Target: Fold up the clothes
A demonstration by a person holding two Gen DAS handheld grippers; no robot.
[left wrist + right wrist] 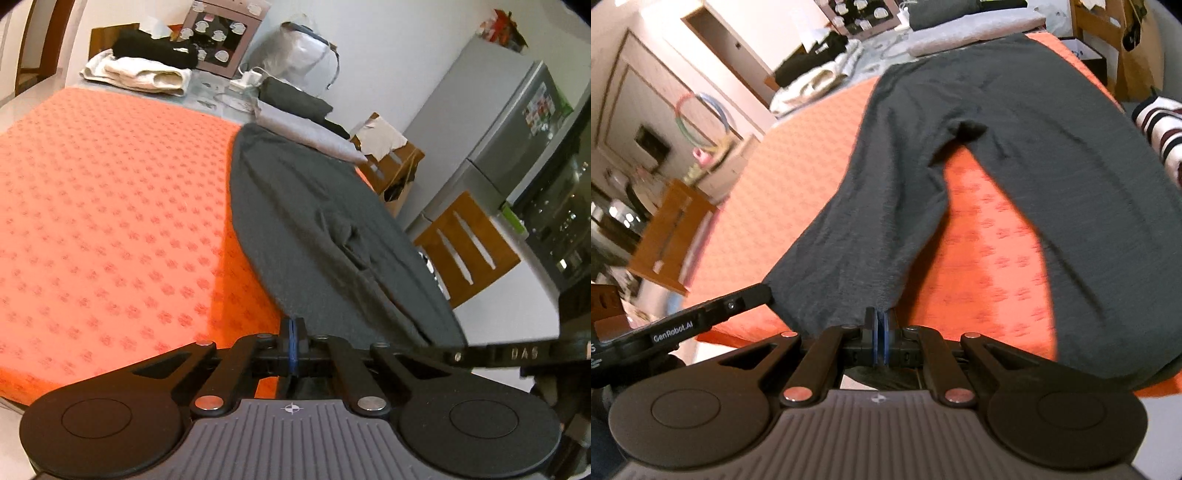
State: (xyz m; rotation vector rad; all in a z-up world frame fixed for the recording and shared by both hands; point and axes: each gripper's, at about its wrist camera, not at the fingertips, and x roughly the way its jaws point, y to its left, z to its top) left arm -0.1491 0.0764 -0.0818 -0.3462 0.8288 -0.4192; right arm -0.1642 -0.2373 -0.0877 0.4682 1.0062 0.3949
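Trousers (pixel 923 155): your left gripper (pixel 293 332) and right gripper (pixel 881 321) both pinch one leg hem; uneven lifting risks slippage.

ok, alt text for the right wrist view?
Dark grey trousers lie spread on an orange patterned table cover, and the right gripper is shut on the hem of one leg. The left gripper pinches the same hem from the left; folded clothes sit at the far end.
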